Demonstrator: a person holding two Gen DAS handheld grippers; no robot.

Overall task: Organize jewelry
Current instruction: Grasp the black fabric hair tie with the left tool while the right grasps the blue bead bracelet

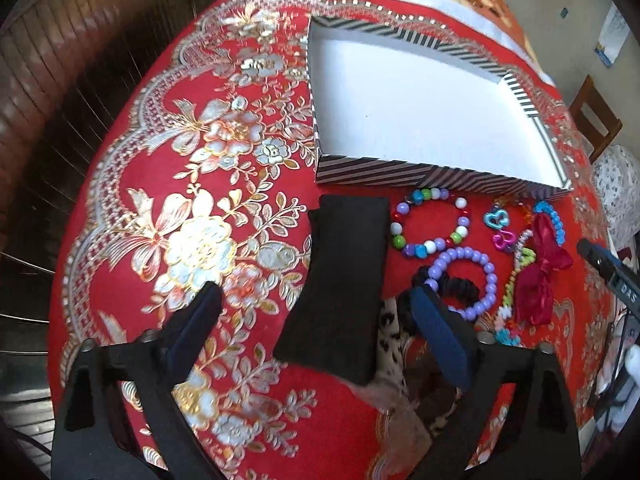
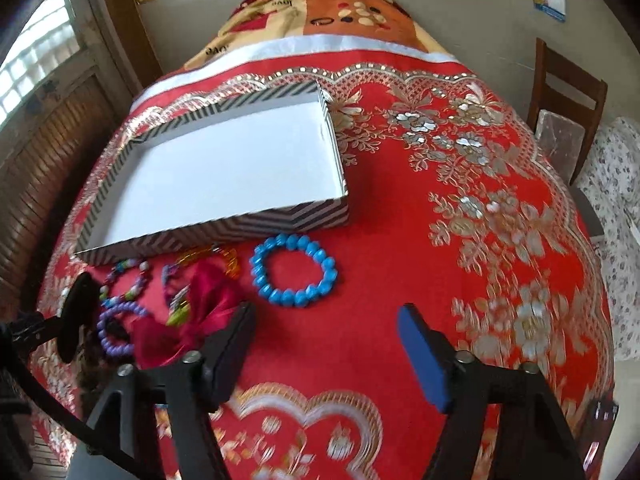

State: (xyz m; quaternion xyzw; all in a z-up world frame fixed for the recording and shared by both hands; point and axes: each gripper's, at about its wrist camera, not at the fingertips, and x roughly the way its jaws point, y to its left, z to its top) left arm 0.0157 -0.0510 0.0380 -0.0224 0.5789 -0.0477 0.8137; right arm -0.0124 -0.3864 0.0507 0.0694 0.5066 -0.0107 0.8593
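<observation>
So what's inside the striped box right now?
Nothing visible: the striped box shows a bare white floor in both views. The jewelry, such as the blue bracelet, lies outside on the red cloth. The near wall hides a thin strip.

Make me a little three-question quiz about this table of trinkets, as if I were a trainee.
1. True or false: the striped box already holds jewelry.
2. Which lies nearest the right gripper? A) blue bead bracelet B) purple bead bracelet C) heart charms
3. What dark thing lies between the left gripper fingers?

Key: 1 false, its white floor is bare. 2 A. 3 a black pouch, not gripped.
</observation>
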